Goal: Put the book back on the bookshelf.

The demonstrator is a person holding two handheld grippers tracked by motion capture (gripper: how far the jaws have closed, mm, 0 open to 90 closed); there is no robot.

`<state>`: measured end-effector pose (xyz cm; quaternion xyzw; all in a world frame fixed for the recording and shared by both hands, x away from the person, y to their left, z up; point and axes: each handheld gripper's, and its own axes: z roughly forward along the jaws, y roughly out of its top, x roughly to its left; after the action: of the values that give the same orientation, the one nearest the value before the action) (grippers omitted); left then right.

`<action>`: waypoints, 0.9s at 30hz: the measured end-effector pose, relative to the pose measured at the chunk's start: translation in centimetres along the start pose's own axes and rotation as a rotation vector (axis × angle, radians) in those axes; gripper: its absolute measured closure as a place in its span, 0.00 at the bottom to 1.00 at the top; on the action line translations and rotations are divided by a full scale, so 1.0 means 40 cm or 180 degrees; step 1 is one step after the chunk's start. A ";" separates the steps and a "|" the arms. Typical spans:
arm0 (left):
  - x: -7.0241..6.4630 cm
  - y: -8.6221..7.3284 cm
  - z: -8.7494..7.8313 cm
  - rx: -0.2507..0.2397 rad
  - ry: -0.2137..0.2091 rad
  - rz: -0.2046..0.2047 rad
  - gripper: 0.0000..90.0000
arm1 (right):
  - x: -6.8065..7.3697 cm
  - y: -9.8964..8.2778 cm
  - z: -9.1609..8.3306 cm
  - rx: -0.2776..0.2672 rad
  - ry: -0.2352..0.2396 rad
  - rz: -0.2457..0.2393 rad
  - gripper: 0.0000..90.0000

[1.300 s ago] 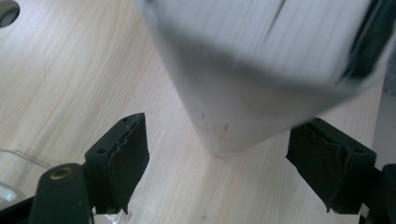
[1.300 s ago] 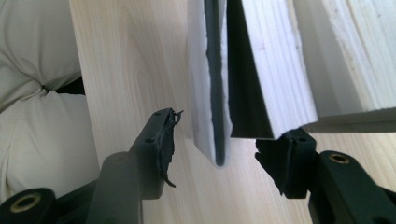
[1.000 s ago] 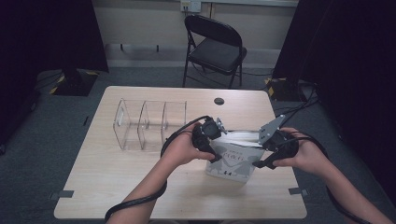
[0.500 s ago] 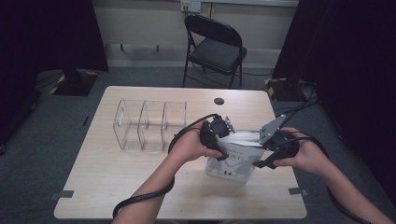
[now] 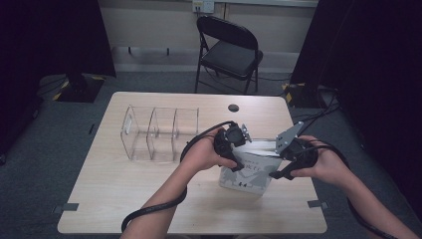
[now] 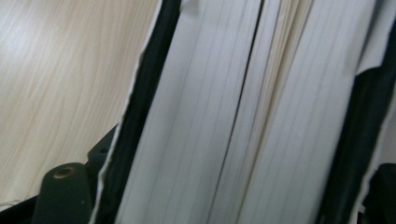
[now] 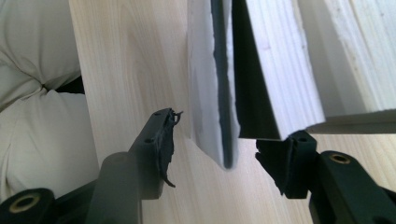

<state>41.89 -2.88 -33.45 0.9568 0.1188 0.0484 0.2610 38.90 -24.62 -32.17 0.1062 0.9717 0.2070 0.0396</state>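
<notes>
High view — clear organizer point(image 5: 160, 133) just beside book point(image 5: 247, 172), chair point(image 5: 228, 51) beyond.

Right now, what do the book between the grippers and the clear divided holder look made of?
Book: paper, matte; the left gripper view shows fine stacked page edges between dark covers, likely card. Holder: transparent, glossy, probably acrylic; the wood-grain tabletop shows through its walls.

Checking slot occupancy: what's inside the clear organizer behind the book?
The clear organizer shows three compartments with nothing visible inside. The left claw, its hand and cable cover the near right corner, beside the book.
</notes>
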 end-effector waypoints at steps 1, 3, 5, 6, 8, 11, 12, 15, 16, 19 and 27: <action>0.000 0.000 0.000 0.0000 0.0000 0.0000 0.27 | 0.000 0.000 0.001 -0.0002 0.0004 0.0004 0.51; -0.007 -0.001 -0.008 -0.0059 -0.0061 0.0080 0.35 | -0.001 -0.001 0.001 -0.0014 -0.0001 0.0002 0.51; -0.016 0.000 -0.011 -0.0096 -0.0140 0.0100 0.43 | -0.003 -0.004 0.000 -0.0026 -0.0016 0.0004 0.51; -0.016 0.000 -0.011 -0.0096 -0.0140 0.0100 0.48 | -0.003 -0.004 0.000 -0.0026 -0.0016 0.0004 0.51; -0.029 0.005 -0.011 -0.0067 -0.0215 0.0079 0.53 | -0.007 -0.010 -0.001 -0.0025 -0.0028 0.0052 0.50; -0.039 0.008 -0.012 -0.0039 -0.0184 0.0071 0.54 | -0.010 -0.016 -0.002 -0.0052 -0.0010 0.0072 0.51; -0.039 0.008 -0.013 -0.0032 -0.0174 0.0069 0.54 | -0.009 -0.016 -0.002 -0.0058 -0.0015 0.0058 0.51; -0.046 0.009 -0.013 -0.0019 -0.0144 0.0014 0.54 | -0.009 -0.016 -0.002 -0.0050 -0.0007 0.0042 0.51; -0.046 0.009 -0.013 -0.0019 -0.0144 0.0014 0.54 | -0.009 -0.016 -0.002 -0.0050 -0.0007 0.0042 0.51; -0.044 0.009 -0.013 -0.0007 -0.0122 0.0071 0.53 | -0.010 -0.016 -0.001 -0.0061 -0.0015 0.0062 0.51; -0.044 0.017 -0.009 0.0050 -0.0070 0.0065 0.50 | -0.016 -0.039 0.007 -0.0019 -0.0013 0.0146 0.50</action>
<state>40.26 -3.70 -32.84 0.9604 0.1065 0.0396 0.2542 39.26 -26.04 -33.04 0.1288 0.9683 0.2106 0.0371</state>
